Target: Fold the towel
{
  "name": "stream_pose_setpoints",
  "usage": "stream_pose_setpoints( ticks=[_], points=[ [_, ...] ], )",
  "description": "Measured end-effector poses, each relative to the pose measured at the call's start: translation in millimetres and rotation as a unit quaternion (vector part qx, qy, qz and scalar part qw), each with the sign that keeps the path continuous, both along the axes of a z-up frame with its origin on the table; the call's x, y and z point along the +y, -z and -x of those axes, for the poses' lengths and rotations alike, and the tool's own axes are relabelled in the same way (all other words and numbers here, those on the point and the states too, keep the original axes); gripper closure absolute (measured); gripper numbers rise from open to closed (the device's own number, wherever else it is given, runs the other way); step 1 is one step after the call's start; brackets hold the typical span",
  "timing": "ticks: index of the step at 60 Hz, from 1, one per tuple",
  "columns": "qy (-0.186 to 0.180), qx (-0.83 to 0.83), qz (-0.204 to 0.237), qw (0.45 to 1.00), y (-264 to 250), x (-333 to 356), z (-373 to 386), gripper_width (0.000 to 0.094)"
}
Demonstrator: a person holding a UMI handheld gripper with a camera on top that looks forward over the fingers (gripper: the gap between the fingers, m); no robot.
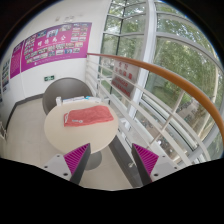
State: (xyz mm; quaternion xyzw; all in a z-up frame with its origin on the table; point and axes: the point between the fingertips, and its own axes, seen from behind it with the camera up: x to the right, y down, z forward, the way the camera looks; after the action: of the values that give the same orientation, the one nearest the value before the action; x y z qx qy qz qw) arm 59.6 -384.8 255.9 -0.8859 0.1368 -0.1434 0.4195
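Note:
A red towel [90, 117] lies folded flat on a small round white table [60, 132], well ahead of the fingers. My gripper [111, 160] is open and empty, held high above the floor and short of the table. Its two pink pads [76, 157] stand wide apart, with the table's near edge and the floor showing between them.
A grey chair [60, 95] stands behind the table. A curved wooden handrail [160, 75] with a glass balustrade runs along the right, with large windows beyond. A pink poster wall [55, 45] is at the back left. The table's round base [75, 160] sits on the pale floor.

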Motion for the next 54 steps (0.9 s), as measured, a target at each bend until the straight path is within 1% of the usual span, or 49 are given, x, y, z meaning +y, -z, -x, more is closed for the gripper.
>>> stream_pose_setpoints(
  ticks=[3,4,5,7,11,13,16,18,22,27,32,35,43,48,51,54],
  points=[
    [-0.003,0.004,0.006,1.0,11.0,8.7,3.9,0.0082],
    [-0.003,0.005,0.008,1.0,7.7,4.1,11.7,0.0081],
    [-0.005,0.006,0.007,1.0,25.0,16.7,14.1,0.0082],
    [-0.011,0.009,0.011,1.0,36.7,25.8,20.9,0.0079],
    [-0.029,0.015,0.014,0.999,57.1,46.9,29.3,0.0081],
    [-0.037,0.017,0.017,0.999,73.9,60.3,52.2,0.008],
    [-0.057,0.027,0.019,0.998,93.2,85.9,57.9,0.0079],
    [-0.064,0.032,0.02,0.997,105.3,95.9,83.2,0.0079],
    [-0.088,0.045,0.023,0.995,132.3,136.5,100.5,0.0076],
    [-0.113,0.052,0.013,0.992,142.0,183.5,133.1,0.0076],
    [-0.136,0.05,0.01,0.989,156.6,239.1,149.8,0.0076],
    [-0.151,0.045,0.007,0.988,174.1,278.6,154.5,0.0074],
    [-0.172,0.026,0.015,0.985,203.1,357.7,161.3,0.0082],
    [-0.178,0.017,0.024,0.984,221.9,396.1,161.1,0.0084],
    [-0.183,0.011,0.033,0.983,234.6,414.9,160.1,0.0105],
    [-0.184,0.006,0.057,0.981,252.2,422.4,156.7,0.0153]
  ],
)
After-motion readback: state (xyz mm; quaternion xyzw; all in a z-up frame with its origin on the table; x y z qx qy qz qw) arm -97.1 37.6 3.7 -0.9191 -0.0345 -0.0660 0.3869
